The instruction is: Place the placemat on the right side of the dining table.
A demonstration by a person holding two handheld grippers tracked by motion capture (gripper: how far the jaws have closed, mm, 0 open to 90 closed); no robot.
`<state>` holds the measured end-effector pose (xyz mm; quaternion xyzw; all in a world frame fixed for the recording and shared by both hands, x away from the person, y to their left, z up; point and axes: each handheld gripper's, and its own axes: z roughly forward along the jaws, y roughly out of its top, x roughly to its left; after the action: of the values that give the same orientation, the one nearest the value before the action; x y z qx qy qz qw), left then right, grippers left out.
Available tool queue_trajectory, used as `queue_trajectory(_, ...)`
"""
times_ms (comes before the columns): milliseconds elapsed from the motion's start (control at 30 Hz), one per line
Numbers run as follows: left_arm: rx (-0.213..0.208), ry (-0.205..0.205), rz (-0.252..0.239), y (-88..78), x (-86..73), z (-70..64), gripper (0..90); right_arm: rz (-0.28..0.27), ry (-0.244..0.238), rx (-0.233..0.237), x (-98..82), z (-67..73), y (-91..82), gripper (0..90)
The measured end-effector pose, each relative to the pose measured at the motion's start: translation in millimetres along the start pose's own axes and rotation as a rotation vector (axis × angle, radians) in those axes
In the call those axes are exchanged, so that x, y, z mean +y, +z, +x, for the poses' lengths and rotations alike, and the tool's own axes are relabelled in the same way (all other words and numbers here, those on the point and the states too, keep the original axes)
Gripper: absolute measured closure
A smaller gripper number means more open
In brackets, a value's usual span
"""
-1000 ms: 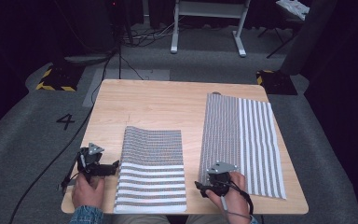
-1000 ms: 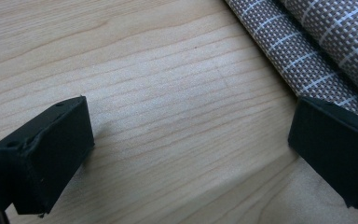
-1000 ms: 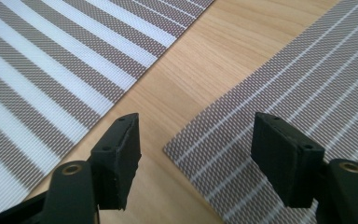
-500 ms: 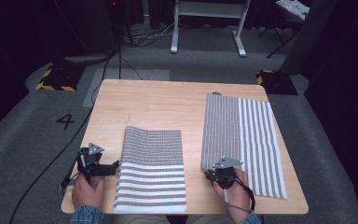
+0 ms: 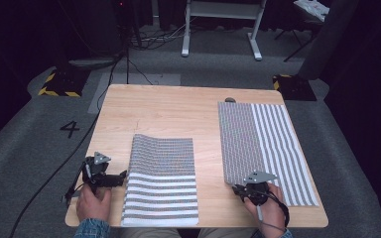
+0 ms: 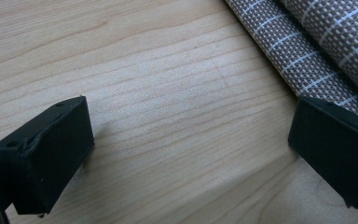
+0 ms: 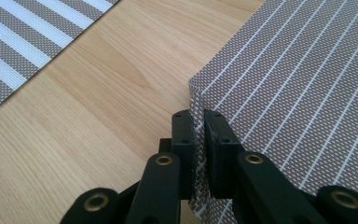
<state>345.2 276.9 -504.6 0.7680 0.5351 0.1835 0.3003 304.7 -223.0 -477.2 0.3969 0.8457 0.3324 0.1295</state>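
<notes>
Two grey-and-white striped mats lie on the wooden table (image 5: 178, 114). The left mat (image 5: 161, 181) has its far half folded over. My left gripper (image 5: 123, 178) rests just off that mat's left edge, open, with bare wood between its jaws (image 6: 191, 140) and the mat's folded edge (image 6: 317, 51) by one jaw. The right mat (image 5: 265, 144) is longer. My right gripper (image 5: 238, 189) has just closed its jaws on this mat's near left corner. In the right gripper view the cloth (image 7: 298, 93) is pinched between the pads of that gripper (image 7: 199, 119).
A small dark object (image 5: 230, 99) lies at the table's far edge by the right mat. A strip of bare wood runs between the two mats (image 7: 121, 93). Cables and a white stand (image 5: 221, 25) are on the floor beyond the table.
The right gripper's jaws went from open to shut on the right mat's near left corner. That hand then shifted a little to the right. The left hand stayed still.
</notes>
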Motion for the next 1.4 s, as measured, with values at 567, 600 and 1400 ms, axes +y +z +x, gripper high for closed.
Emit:
queue_trajectory(567, 0.002, 0.000, 0.001, 0.0, 0.1, 0.0, 0.1, 0.008, -0.010, 0.009, -1.3, -2.6, 1.7, 81.6)
queue_trajectory(600, 0.002, 0.000, 0.001, 0.0, 0.1, 0.0, 0.1, 0.012, -0.019, 0.005, -0.9, -1.4, 2.8, 81.5)
queue_trajectory(1400, 0.002, 0.000, 0.001, -0.1, 0.1, -0.1, 0.1, -0.047, 0.005, 0.021, -2.9, -0.1, -8.6, 68.4)
